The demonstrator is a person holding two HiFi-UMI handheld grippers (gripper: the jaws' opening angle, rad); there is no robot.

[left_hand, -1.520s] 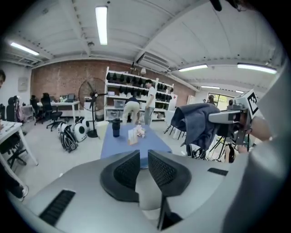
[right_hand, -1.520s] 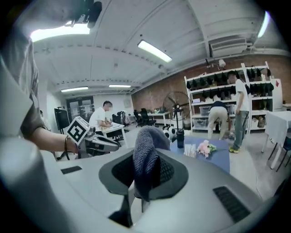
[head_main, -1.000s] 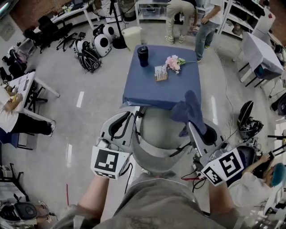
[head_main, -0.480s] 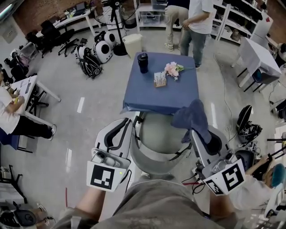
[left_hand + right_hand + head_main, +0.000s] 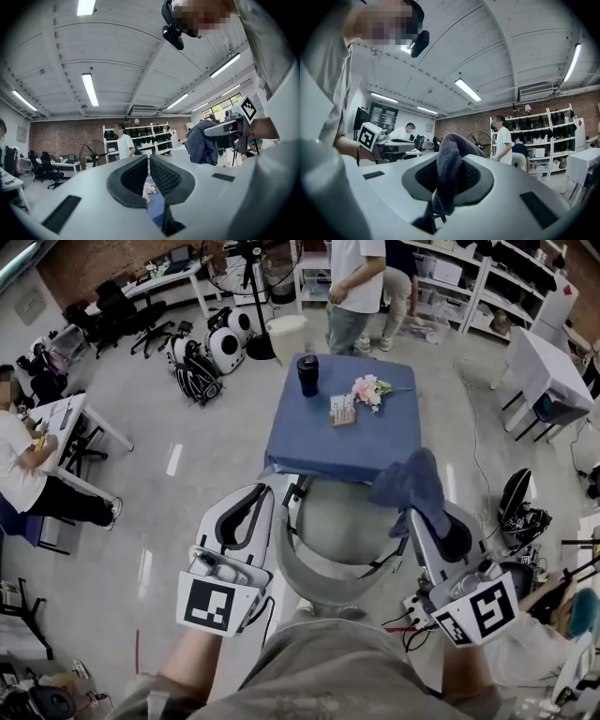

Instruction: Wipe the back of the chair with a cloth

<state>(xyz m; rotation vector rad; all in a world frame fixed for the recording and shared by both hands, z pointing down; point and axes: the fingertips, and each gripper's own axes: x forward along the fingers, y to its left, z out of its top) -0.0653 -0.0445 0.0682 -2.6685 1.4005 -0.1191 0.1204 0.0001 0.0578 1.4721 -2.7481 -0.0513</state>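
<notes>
The left tool [image 5: 251,507] is closed with nothing between its pads, held level just left of the chair [image 5: 319,577] and its grey curved back. Just right of that back, the right tool [image 5: 419,519] grips a dark blue cloth [image 5: 410,484], which bunches up above its tips. Beyond the chair stands the blue-covered counter [image 5: 319,446], with a dark cup [image 5: 307,374] near its far left corner.

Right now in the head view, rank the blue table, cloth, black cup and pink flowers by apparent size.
Largest: blue table.
Next: cloth, though nearer the camera.
Last: black cup and pink flowers, about alike, so unranked.
</notes>
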